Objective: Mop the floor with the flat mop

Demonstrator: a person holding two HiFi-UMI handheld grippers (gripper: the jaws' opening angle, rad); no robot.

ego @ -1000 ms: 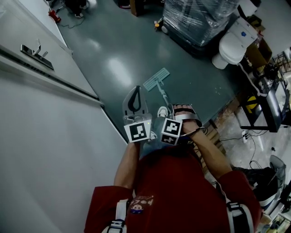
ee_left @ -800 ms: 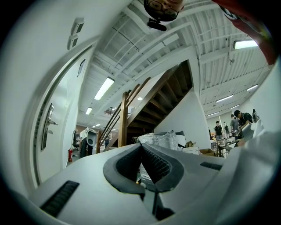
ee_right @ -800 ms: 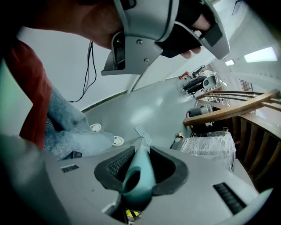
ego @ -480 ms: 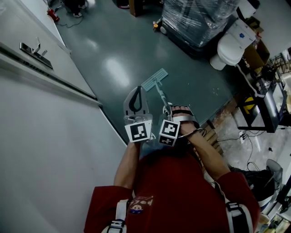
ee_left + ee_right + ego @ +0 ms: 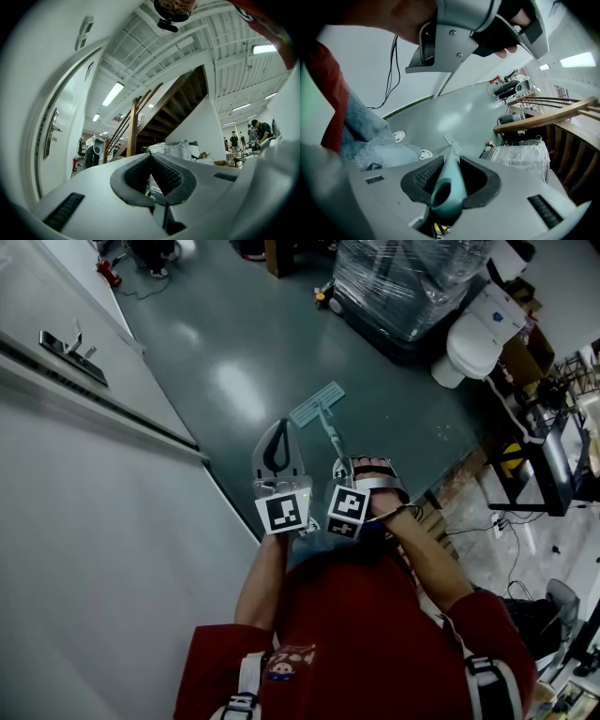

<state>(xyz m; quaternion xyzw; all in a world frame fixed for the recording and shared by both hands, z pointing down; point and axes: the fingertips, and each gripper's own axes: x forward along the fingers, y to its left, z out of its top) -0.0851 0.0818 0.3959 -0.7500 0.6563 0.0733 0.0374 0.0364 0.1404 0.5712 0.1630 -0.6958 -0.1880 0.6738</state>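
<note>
The flat mop lies with its pale teal head [image 5: 316, 404] flat on the dark green floor [image 5: 234, 324], just ahead of me. Its handle [image 5: 331, 438] runs back into my right gripper [image 5: 349, 468], which is shut on it. In the right gripper view the teal handle [image 5: 449, 183] sits between the dark pads, and the mop head [image 5: 452, 139] shows small beyond it. My left gripper [image 5: 277, 432] is beside the right one, off the mop. Its jaws meet at the tips [image 5: 151, 157] with nothing between them.
A white wall with a door handle [image 5: 66, 345] runs along the left. A plastic-wrapped pallet [image 5: 403, 282] and a white toilet [image 5: 478, 338] stand at the far right, with cables and clutter beyond. My shoes [image 5: 398, 136] are close to the mop. A wooden staircase [image 5: 154, 112] rises ahead.
Both grippers and the mop head have shifted slightly left and away from me. The right gripper's hold on the handle is unchanged.
</note>
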